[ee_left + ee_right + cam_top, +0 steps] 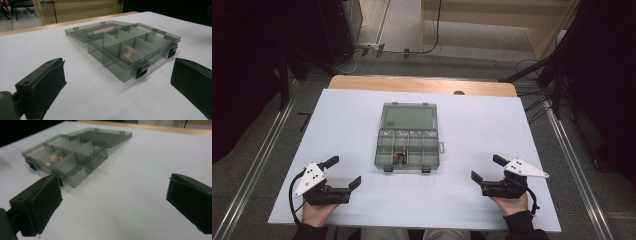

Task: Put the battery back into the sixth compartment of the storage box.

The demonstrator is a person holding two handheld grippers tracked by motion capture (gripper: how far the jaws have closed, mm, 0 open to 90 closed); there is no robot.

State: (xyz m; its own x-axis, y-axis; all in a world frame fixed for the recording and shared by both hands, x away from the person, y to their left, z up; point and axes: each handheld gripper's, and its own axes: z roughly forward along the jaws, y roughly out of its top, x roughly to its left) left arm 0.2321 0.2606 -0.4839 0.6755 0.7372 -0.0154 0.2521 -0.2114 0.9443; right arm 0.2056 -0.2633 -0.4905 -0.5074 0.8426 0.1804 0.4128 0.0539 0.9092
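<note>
High view shows the smoky plastic organiser box [407, 146] lying open mid-table, its lid [408, 116] folded flat on the far side, a small brassy part [400, 157] in one near compartment. Left gripper [346, 172] and right gripper [486, 167] rest near the table's [492, 125] front edge, well apart from the box, both with jaws spread wide and holding nothing. To work the box cleanly, I'd say bring one gripper in to steady the tray while the other goes for the lid or the part, approaching low and square.
</note>
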